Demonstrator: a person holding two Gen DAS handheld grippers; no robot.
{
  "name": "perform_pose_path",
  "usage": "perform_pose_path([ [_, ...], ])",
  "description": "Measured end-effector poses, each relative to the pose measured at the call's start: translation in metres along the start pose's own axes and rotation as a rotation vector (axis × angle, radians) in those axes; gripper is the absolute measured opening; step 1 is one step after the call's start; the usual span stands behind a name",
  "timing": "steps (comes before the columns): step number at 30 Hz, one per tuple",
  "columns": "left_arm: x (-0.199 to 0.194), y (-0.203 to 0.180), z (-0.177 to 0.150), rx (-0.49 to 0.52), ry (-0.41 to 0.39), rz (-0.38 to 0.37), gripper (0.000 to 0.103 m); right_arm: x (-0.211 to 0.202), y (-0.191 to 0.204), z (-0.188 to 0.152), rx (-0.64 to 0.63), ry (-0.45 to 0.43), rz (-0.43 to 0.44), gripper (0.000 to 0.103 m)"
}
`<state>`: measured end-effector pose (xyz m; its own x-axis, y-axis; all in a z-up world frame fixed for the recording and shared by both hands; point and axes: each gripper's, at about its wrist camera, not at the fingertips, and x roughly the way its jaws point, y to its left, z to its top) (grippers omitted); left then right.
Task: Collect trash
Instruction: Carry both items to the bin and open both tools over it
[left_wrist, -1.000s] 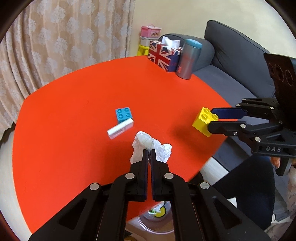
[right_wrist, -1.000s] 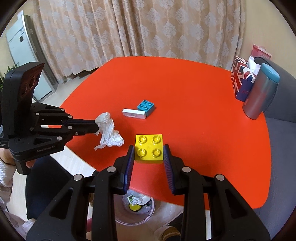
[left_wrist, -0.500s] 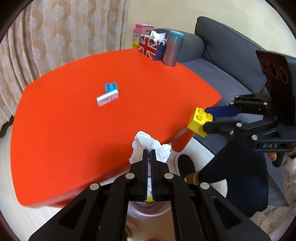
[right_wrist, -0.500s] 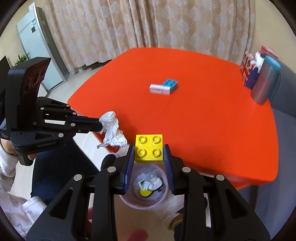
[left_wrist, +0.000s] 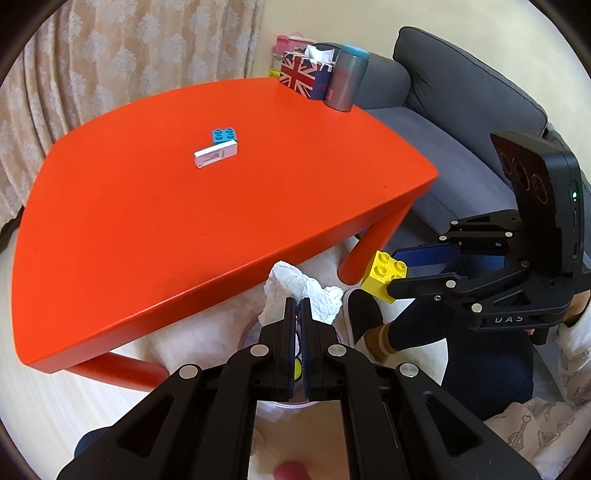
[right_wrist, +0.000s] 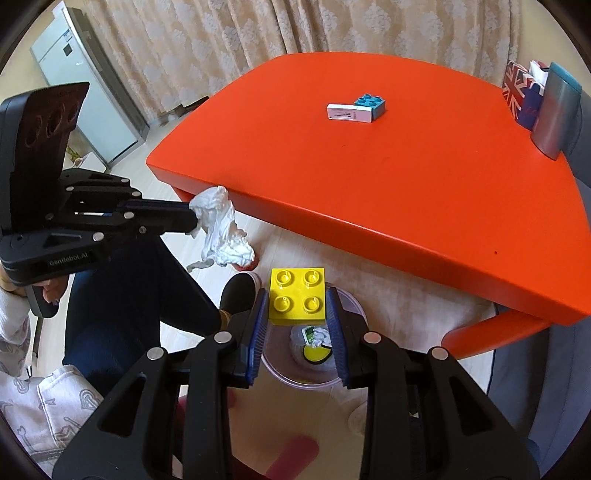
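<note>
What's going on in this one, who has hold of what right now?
A person is clearing an orange table with a handheld gripper in each hand. The left gripper is shut on a crumpled white tissue, and the right gripper clamps a yellow toy brick. Both are off the table's near edge, above a clear bin on the floor that already holds some trash. A blue brick and a small white box remain on the table.

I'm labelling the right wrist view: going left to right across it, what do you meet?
left gripper → crumpled tissue → yellow brick → white box → blue brick → flag tissue box → grey tumbler
</note>
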<state>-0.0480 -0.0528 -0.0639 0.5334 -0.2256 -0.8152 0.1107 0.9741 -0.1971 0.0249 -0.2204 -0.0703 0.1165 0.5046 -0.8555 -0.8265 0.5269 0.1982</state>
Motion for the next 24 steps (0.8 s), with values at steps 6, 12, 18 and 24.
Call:
perform_pose_path([
  [6, 0.002, 0.000, 0.000, -0.002, 0.007, -0.002, 0.002, -0.003, -0.004, 0.005, 0.012, -0.021, -0.022, 0.067],
  [12, 0.003, 0.000, -0.001, -0.002, 0.017, -0.006, 0.002, -0.010, -0.013, 0.008, 0.052, -0.051, -0.059, 0.096],
  [18, 0.007, -0.003, -0.004, 0.001, 0.033, -0.015, 0.002, -0.012, -0.018, 0.009, 0.081, -0.049, -0.104, 0.098],
  [24, 0.007, -0.004, -0.004, 0.006, 0.037, -0.020, 0.002, -0.015, -0.020, 0.010, 0.092, -0.056, -0.106, 0.098],
])
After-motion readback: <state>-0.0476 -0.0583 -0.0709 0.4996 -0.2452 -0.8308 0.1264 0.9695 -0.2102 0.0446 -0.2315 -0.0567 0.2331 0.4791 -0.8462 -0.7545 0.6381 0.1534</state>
